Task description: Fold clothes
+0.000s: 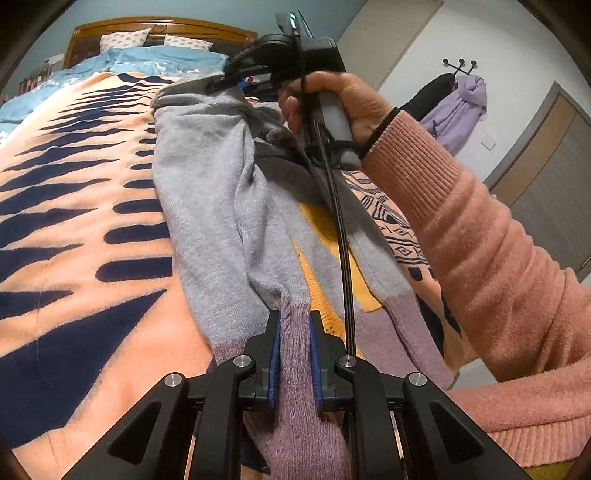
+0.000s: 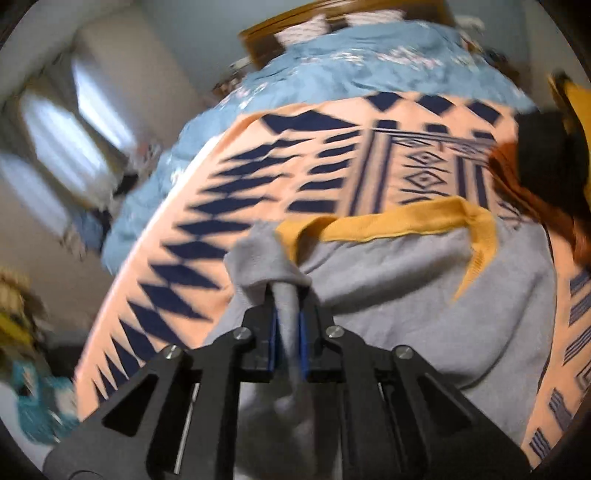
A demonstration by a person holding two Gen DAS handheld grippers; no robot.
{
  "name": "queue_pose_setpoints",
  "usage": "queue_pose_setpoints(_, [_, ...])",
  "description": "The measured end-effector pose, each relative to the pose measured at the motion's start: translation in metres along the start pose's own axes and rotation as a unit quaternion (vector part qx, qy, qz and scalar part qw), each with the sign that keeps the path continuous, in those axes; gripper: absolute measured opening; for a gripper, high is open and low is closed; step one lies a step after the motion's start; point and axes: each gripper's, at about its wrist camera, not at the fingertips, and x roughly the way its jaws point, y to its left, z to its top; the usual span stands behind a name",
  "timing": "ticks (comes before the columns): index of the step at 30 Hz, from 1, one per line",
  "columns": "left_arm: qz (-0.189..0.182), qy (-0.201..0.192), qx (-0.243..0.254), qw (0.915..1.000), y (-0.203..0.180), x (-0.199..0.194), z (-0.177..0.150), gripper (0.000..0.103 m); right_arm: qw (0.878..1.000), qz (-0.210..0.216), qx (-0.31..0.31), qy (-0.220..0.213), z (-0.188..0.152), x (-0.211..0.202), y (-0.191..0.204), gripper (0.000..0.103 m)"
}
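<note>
A grey knit sweater with a mauve ribbed hem and yellow trim is stretched above the bed. My left gripper is shut on the mauve hem. At the sweater's far end my right gripper pinches the grey fabric, held by a hand in a pink sleeve. In the right wrist view my right gripper is shut on a bunched fold of grey sweater, close to the yellow neckline. The rest of the garment drapes over the blanket.
An orange blanket with navy patterns covers the bed, with a blue duvet, pillows and a wooden headboard beyond. A coat rack with purple and black clothes hangs by a door at right. Dark and orange clothing lies on the bed's right side.
</note>
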Motion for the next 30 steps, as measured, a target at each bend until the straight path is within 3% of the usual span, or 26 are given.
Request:
queue_pose_setpoints(6, [-0.007, 0.004, 0.003, 1.0000, 0.000, 0.000, -0.002, 0.012, 0.999, -0.002, 0.040, 0.018, 0.009, 0.013, -0.020, 0.015])
queue_pose_setpoints(8, [-0.012, 0.004, 0.003, 0.9999, -0.001, -0.002, -0.004, 0.015, 1.000, 0.008, 0.007, 0.017, -0.006, 0.001, -0.009, 0.018])
queue_pose_setpoints(11, [-0.025, 0.005, 0.004, 0.9997, -0.002, -0.008, -0.007, 0.022, 0.999, 0.022, -0.042, 0.015, -0.027, -0.018, 0.009, 0.041])
queue_pose_setpoints(14, [-0.042, 0.001, 0.016, 0.9990, -0.007, -0.015, -0.011, 0.034, 0.995, 0.037, -0.091, 0.014, -0.048, -0.036, 0.027, 0.041])
queue_pose_setpoints(20, [-0.058, 0.008, 0.037, 0.9976, -0.019, -0.013, -0.015, 0.043, 0.980, 0.065, -0.187, 0.011, -0.091, -0.073, 0.062, 0.041])
queue_pose_setpoints(26, [-0.079, 0.018, 0.067, 0.9945, -0.037, -0.010, -0.018, 0.052, 0.950, 0.042, -0.308, 0.043, -0.166, -0.078, 0.090, 0.041])
queue_pose_setpoints(30, [-0.091, 0.016, 0.079, 0.9925, -0.047, -0.012, -0.020, 0.056, 0.951, 0.035, -0.305, 0.036, -0.183, -0.092, 0.082, 0.041])
